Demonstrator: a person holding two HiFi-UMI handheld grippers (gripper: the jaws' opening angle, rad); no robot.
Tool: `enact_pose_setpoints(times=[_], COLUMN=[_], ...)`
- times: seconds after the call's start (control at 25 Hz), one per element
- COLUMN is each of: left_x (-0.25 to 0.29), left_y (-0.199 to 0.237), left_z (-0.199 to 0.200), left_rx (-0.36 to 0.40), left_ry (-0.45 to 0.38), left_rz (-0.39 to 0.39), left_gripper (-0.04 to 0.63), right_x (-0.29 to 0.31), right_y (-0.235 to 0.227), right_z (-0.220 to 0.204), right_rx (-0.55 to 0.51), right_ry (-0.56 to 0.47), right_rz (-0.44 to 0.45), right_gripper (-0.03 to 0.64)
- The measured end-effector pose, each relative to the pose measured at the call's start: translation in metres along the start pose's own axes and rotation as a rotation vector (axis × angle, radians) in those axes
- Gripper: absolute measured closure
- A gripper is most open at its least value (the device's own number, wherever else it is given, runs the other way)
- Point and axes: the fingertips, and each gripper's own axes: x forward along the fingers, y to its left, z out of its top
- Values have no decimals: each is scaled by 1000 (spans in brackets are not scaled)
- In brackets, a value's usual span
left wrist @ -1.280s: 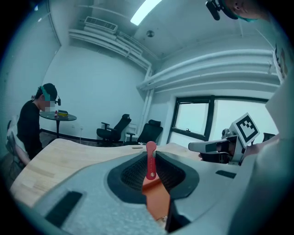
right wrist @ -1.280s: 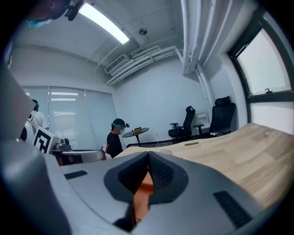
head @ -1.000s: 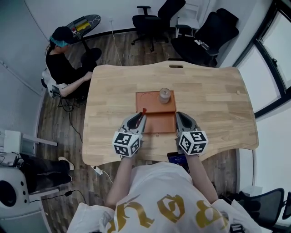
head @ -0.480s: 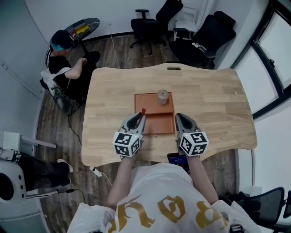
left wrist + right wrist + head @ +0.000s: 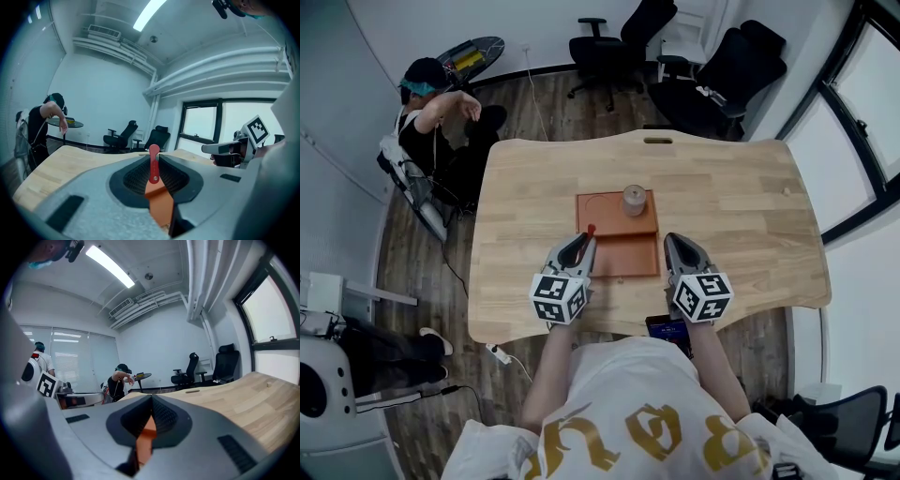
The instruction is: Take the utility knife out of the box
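An orange-brown box (image 5: 628, 257) lies open in the middle of the wooden table (image 5: 741, 202), its lid (image 5: 605, 214) just behind it. My left gripper (image 5: 585, 241) is at the box's left edge, shut on a red utility knife (image 5: 590, 230) whose end sticks up past the fingertips. In the left gripper view the red utility knife (image 5: 153, 165) stands upright between the jaws, with the box (image 5: 160, 208) showing below. My right gripper (image 5: 669, 242) is at the box's right edge, jaws together. Only a strip of the box (image 5: 144, 441) shows through its jaws.
A small round jar (image 5: 634, 199) stands on the lid. A dark phone-like object (image 5: 664, 325) lies at the table's near edge. A person (image 5: 427, 112) sits beyond the far left corner, and office chairs (image 5: 712, 66) stand behind the table.
My left gripper with the knife has edged slightly left. The right gripper has barely moved. The person at the far left has raised an arm.
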Motion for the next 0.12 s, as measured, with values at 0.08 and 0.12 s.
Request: enact_pose_setpoints(times=[0.08,0.12], left_x=[1,2], left_y=[0,-1], left_z=[-2,-4], left_rx=[-2,-3], left_ry=[2,3], left_rz=[-3,-4], left_gripper=[541,541], right_x=[0,1], right_y=[-2,-3], right_z=[-1,-1], right_rx=[5,7], right_ry=[-2,-3], right_rz=[-1,-2], right_gripper=[606,606])
